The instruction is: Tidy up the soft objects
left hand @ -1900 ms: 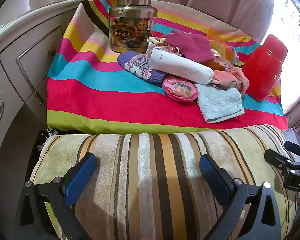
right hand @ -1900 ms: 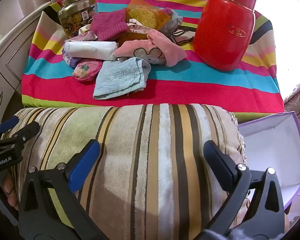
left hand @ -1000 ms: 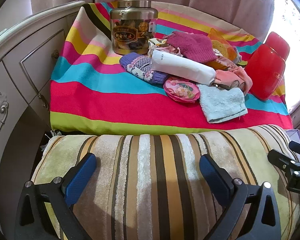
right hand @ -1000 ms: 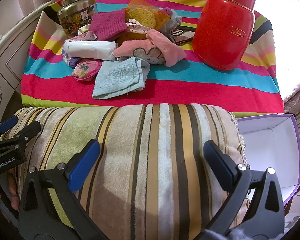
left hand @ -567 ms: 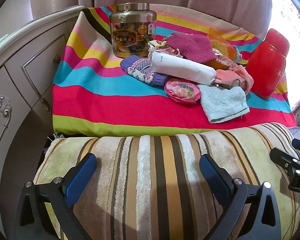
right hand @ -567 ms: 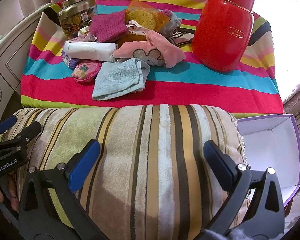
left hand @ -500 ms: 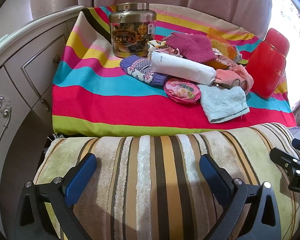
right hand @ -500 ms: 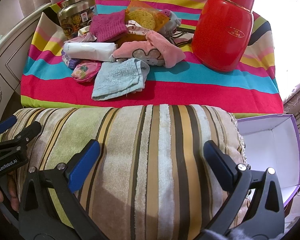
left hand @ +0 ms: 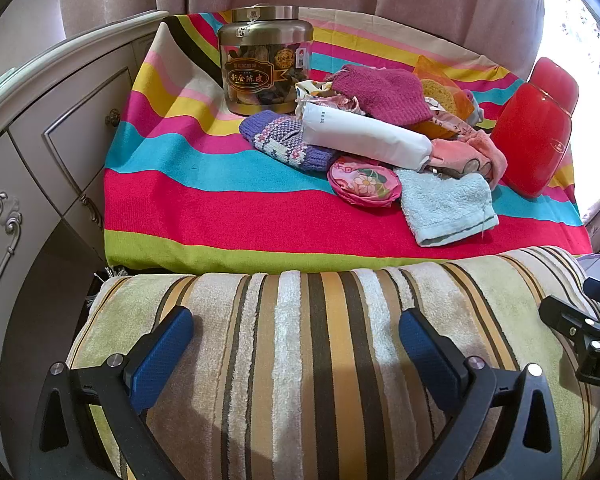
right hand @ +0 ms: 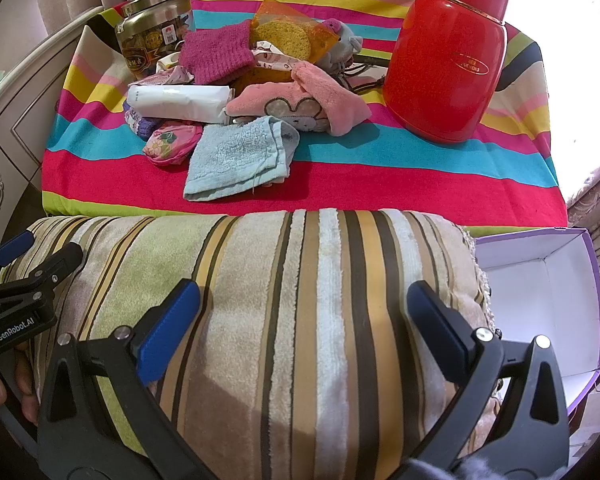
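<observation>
A striped plush cushion (left hand: pixel 300 392) (right hand: pixel 312 360) fills the foreground of both views. My left gripper (left hand: pixel 292 320) is shut on its left part and my right gripper (right hand: pixel 303 292) on its right part, blue pads pressed into the pile. Each gripper shows at the edge of the other's view. Beyond the cushion, on a striped cloth (left hand: pixel 204 216), lies a heap of soft things: a light blue towel (left hand: pixel 446 210) (right hand: pixel 236 160), a pink plush cloth (right hand: pixel 300 104), a magenta knit piece (left hand: pixel 384 92), a purple knit piece (left hand: pixel 288 142), a white roll (left hand: pixel 364 136) and a floral pouch (left hand: pixel 364 182).
A red flask (right hand: pixel 444 60) stands at the right of the cloth and a gold-lidded jar (left hand: pixel 266 64) at the back left. An open white box with purple edges (right hand: pixel 540 300) sits low on the right. A cream dresser (left hand: pixel 40 140) flanks the left. Curtains hang behind.
Both grippers, still holding the cushion, have drifted slightly back from the table. More of the white box shows on the right. The heap has not moved.
</observation>
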Demonstrator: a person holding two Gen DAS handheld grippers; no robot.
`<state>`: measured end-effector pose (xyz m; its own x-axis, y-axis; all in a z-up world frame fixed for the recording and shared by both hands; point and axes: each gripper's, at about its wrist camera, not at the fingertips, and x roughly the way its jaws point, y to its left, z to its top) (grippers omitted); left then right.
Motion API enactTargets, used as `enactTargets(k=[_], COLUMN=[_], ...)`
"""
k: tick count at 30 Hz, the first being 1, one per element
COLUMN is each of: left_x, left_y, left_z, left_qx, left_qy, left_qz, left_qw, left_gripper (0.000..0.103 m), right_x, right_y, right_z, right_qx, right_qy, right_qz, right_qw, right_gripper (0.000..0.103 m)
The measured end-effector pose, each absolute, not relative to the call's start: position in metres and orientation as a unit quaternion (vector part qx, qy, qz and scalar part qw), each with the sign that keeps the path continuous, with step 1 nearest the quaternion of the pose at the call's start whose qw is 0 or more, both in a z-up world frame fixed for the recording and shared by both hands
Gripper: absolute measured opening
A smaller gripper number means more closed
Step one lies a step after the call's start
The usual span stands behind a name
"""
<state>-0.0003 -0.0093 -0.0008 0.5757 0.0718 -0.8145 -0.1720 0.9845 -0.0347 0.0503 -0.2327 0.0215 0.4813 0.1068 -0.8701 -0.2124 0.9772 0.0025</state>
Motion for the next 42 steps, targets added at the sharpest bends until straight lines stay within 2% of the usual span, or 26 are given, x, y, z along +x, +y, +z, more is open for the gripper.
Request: enactTargets(k=[42], left_x=[0.0022], left_y=[-0.0094], left_z=[0.0000], left_qx=[-0.065], left_qy=[0.458], left_qz=[0.066], left_qw=[0.884], left_gripper=[0.103], right_x=[0.0507], right_y=[-0.2329], right_z=[0.0217], right_qx=[-0.052], right_qy=[0.501], right_qz=[0.092], right_qw=[0.859], right_gripper=[0.103])
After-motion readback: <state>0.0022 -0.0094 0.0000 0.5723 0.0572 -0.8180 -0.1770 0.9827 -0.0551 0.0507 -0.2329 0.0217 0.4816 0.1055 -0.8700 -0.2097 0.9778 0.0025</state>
